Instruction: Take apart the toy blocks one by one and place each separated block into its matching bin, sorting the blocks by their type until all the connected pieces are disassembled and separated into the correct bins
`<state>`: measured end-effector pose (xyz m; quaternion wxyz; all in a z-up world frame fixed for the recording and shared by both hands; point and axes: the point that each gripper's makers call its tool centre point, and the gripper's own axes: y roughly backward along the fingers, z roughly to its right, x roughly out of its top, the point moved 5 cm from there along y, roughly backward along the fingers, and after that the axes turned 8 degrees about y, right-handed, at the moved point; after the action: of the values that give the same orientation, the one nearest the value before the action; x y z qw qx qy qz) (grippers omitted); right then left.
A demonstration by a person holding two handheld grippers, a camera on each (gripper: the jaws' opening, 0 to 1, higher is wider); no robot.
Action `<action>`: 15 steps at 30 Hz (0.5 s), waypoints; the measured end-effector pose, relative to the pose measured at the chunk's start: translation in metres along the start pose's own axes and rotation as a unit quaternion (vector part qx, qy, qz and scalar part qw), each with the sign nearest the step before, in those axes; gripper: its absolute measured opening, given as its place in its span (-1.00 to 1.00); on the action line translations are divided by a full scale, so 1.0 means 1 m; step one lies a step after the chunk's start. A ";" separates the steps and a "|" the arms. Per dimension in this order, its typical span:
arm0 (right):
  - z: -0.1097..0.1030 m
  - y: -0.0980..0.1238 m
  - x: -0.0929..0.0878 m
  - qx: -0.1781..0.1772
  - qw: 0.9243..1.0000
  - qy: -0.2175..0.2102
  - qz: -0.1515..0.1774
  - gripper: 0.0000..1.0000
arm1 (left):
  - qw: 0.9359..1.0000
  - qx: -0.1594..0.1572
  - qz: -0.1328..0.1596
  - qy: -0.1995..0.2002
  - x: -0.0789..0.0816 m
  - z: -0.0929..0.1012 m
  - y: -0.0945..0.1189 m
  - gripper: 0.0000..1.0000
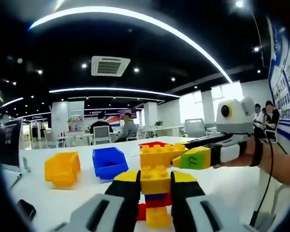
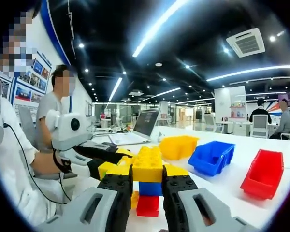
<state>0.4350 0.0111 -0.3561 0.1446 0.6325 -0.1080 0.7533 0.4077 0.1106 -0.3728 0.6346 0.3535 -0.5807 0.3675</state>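
Two tools clamped on one block stack (image 1: 155, 186), held above the tabletop (image 2: 222, 193): left tool (image 1: 154, 193) on the lower yellow-blue part, right tool (image 2: 147, 191) near the top yellow brick (image 2: 147, 166). Mid-separation, by the look. Next: pull apart, then drop into the yellow bin (image 2: 179, 146).

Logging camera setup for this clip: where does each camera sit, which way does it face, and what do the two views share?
Left gripper view: rides on the left gripper, looking along its jaws at the stacked yellow, blue and red toy block tower they clamp; the right gripper and a hand enter from the right.
Right gripper view: rides on the right gripper, facing the same tower; the left gripper enters from the left.
Shared: the tower, yellow plastic bin, blue plastic bin, white table.
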 end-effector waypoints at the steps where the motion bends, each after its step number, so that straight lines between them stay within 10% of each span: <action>1: 0.000 0.000 0.000 -0.001 1.000 -0.002 0.001 -0.52 | 1.000 0.000 0.001 -0.001 0.000 0.000 0.000 -0.50; 5: 0.001 -0.001 0.000 -0.006 1.000 -0.024 0.002 -0.52 | 1.000 0.002 0.003 -0.002 0.000 -0.001 0.001 -0.51; 8: 0.004 0.003 0.014 -0.006 0.986 -0.156 0.052 -0.53 | 1.000 0.001 0.002 -0.031 -0.002 0.001 0.002 -0.51; 15: 0.015 0.005 0.018 -0.024 0.991 -0.123 0.055 -0.52 | 1.000 -0.004 0.004 -0.020 -0.010 0.010 0.004 -0.51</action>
<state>0.4444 0.0030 -0.3360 0.1036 0.7095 -0.1782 0.6739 0.3991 0.1036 -0.3821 0.6232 0.3558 -0.5959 0.3605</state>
